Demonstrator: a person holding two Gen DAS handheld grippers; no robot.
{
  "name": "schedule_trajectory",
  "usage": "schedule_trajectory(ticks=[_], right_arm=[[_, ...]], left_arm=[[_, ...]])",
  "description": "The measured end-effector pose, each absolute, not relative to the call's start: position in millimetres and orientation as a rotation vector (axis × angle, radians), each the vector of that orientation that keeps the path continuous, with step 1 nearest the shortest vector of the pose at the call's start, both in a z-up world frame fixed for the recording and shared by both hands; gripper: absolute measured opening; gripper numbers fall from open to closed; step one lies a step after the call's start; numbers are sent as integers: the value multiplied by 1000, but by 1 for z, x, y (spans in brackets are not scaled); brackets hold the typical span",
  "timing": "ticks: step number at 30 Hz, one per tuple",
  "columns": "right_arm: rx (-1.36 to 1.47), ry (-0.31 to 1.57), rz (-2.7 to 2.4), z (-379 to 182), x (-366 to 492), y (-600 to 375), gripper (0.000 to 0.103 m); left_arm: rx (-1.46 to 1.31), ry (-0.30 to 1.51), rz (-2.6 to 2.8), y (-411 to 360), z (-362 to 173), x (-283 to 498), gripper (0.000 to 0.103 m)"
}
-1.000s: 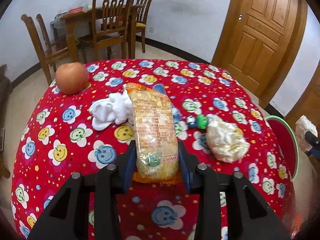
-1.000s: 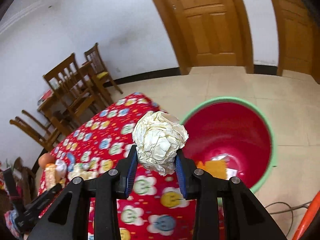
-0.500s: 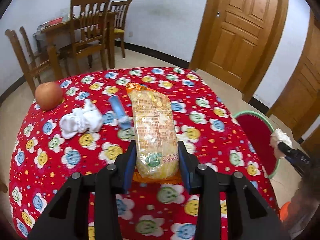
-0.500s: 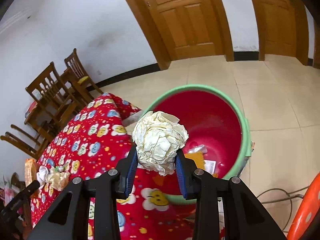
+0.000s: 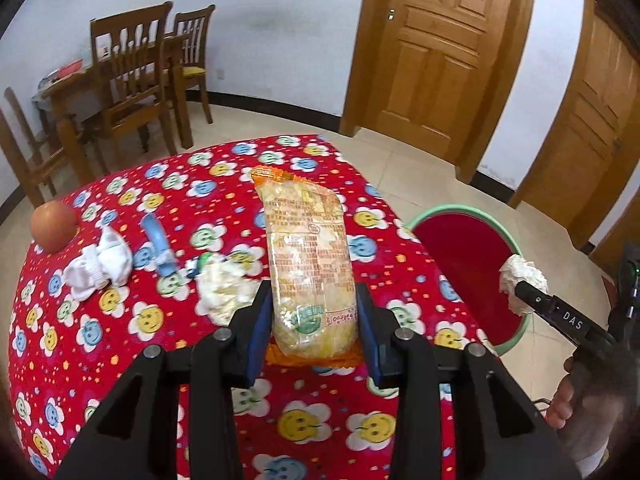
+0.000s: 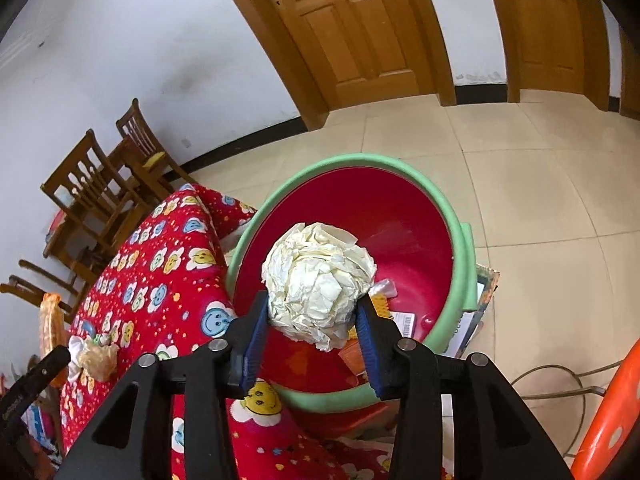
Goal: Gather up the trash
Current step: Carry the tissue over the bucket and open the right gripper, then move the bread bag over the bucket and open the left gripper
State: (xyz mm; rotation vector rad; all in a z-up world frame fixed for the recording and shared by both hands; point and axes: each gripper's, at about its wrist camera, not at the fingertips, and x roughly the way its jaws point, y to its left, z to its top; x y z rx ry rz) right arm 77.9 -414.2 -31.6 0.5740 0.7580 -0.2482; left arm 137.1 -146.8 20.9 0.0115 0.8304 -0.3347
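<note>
My right gripper [image 6: 312,320] clamps paper ball [image 6: 318,284], held over red bin [image 6: 464,264] beside table edge [image 6: 188,280], ready for drop, I judge; my left gripper [image 5: 314,332] clamps snack packet [image 5: 310,264], lifted above table, awaiting turn

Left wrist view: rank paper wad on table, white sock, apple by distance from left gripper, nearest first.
From the left gripper:
1. Paper wad, just left of the fingers.
2. White sock, farther left.
3. Apple, at the table's far-left edge.
</note>
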Motion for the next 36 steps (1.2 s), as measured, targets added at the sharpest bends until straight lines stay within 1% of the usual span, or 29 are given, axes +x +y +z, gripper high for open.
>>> schedule_trajectory(ticks=[1,4,9,11,15,17,23,36], right_arm=[[573,754,-248,-31,76,-415,47],[571,745,-253,-29,71,-418,55],[561,730,-260,-23,58,-423,59],[557,721,-272,-20,52,-424,63],[554,702,-305,-15,39,-427,65],[558,687,-330,-12,30,-429,74],[575,652,-388,-10,8,-439,75],[647,668,-453,-27,-11,-459,76]], left_arm=[[17,828,-344,-151,22,137,40],[33,826,-361,-163,22,137,40],[47,826,-401,-181,23,137,40],[59,826,-418,-189,22,136,40],[81,826,-460,-206,19,135,40],[91,825,-483,-215,17,135,40],[117,833,-535,-241,9,137,40],[185,859,-579,-293,-12,145,40]])
